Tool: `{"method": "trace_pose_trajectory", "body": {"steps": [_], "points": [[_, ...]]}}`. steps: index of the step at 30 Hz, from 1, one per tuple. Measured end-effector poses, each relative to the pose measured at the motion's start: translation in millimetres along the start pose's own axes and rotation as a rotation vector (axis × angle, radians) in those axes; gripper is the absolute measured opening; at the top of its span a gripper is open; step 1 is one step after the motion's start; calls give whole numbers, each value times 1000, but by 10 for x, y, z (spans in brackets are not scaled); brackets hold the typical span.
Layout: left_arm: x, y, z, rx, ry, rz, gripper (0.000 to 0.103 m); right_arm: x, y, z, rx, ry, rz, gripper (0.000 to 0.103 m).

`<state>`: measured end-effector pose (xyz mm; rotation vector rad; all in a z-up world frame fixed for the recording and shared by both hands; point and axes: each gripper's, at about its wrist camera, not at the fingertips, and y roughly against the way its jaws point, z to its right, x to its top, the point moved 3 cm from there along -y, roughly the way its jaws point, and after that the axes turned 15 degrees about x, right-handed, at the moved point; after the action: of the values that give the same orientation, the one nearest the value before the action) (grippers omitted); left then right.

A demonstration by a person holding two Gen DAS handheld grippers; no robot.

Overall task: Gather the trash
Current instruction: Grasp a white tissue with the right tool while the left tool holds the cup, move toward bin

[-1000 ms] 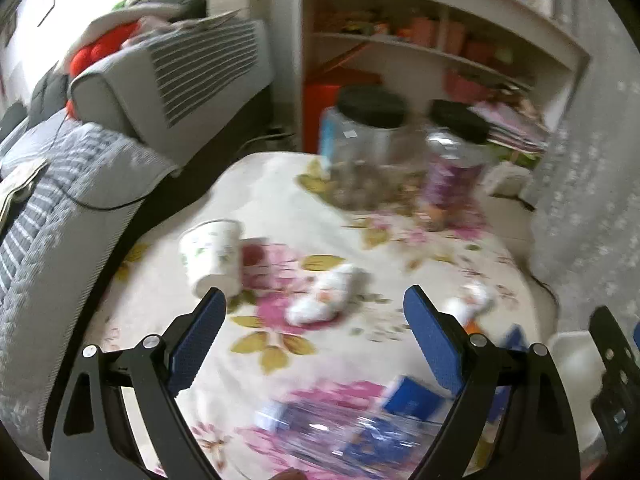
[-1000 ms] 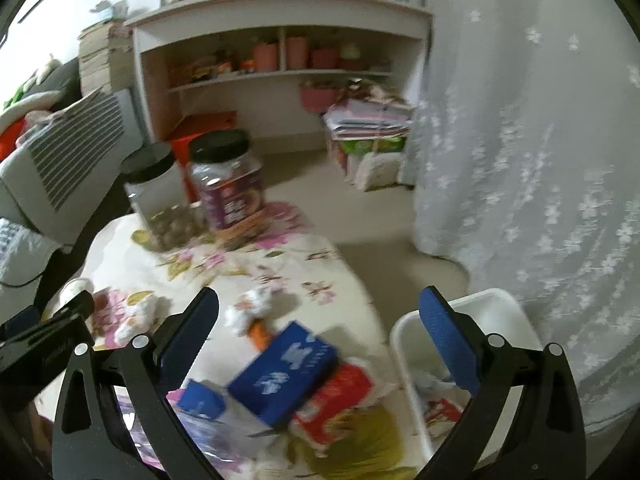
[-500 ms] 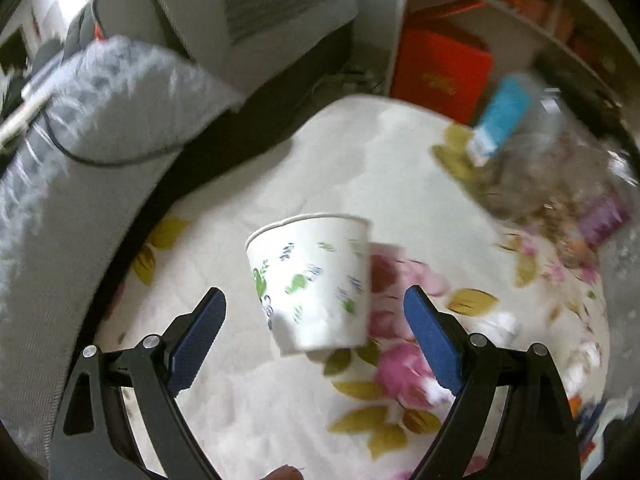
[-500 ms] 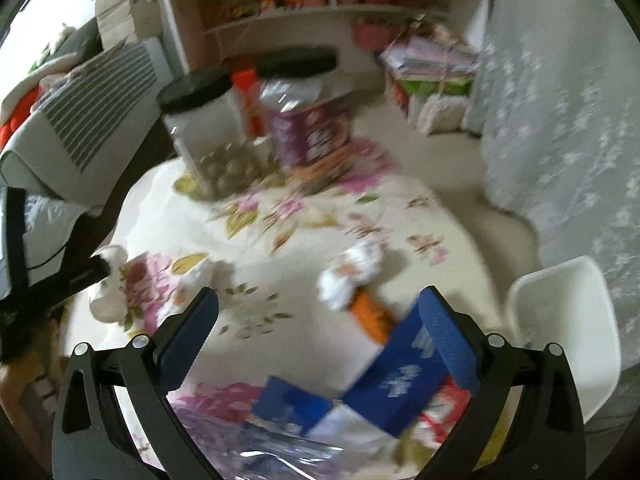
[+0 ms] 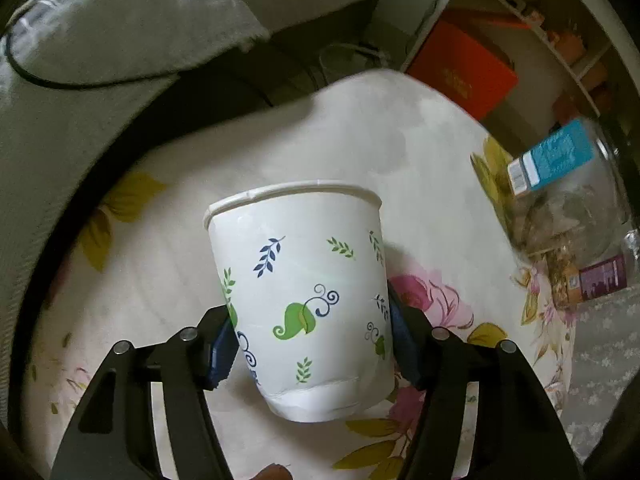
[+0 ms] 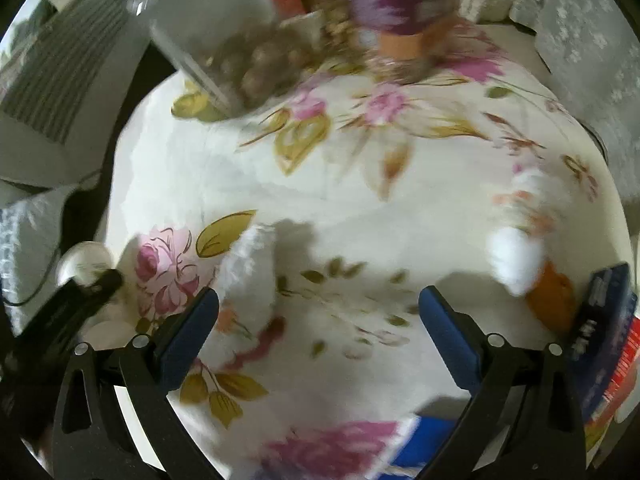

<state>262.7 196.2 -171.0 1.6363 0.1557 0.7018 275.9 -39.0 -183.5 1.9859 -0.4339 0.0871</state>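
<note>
A white paper cup (image 5: pixel 304 272) with leaf prints lies on the floral tablecloth (image 5: pixel 360 140), its rim pointing away from me. My left gripper (image 5: pixel 310 340) is closing on it, and both blue pads touch the cup's sides near its base. In the right wrist view my right gripper (image 6: pixel 320 300) hangs open low over the cloth with nothing between its fingers. A crumpled white tissue (image 6: pixel 248 268) lies just beyond its left finger. Another tissue (image 6: pixel 516 256) and an orange scrap (image 6: pixel 548 300) lie to the right. The cup (image 6: pixel 84 258) and the left gripper show at the left edge.
Two clear jars (image 6: pixel 224 40) with dark lids stand at the table's far side. Blue and red boxes (image 6: pixel 604 320) lie at the right edge. A grey cushion (image 5: pixel 120 20) and a cable lie beyond the table, and an orange box (image 5: pixel 460 68) sits under a shelf.
My left gripper has swung left and down over the cup, and its jaws have narrowed onto it. My right gripper has dropped toward the cloth, bringing the tissues close.
</note>
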Motion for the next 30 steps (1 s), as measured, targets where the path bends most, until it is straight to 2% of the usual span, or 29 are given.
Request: {"method": "trace_pose_trajectory", "body": {"steps": [4,7,8,10,11,17,21,30], "points": [[-13,109,-87,7,5,31,63,-10,-145,-217,-27,57,4,95],[-19,179,-134,15,6,42,63,-74,-205,-329,-67,109,13,73],[-39,201,-146,15,6,45,63,-85,-198,-354,-66,126,23,59],[-14,232,-178,23,0,58,63,-117,-181,-396,-39,140,22,41],[-3,247,-201,28,-4,66,63,-124,-163,-408,-29,140,23,36],[-74,500,-266,38,-21,127,63,-170,341,-459,-4,194,134,36],[-183,785,-281,18,-34,179,63,-279,720,-489,11,241,204,36],[-531,1447,-120,-45,-98,311,63,-356,1518,-166,43,290,354,36]]}}
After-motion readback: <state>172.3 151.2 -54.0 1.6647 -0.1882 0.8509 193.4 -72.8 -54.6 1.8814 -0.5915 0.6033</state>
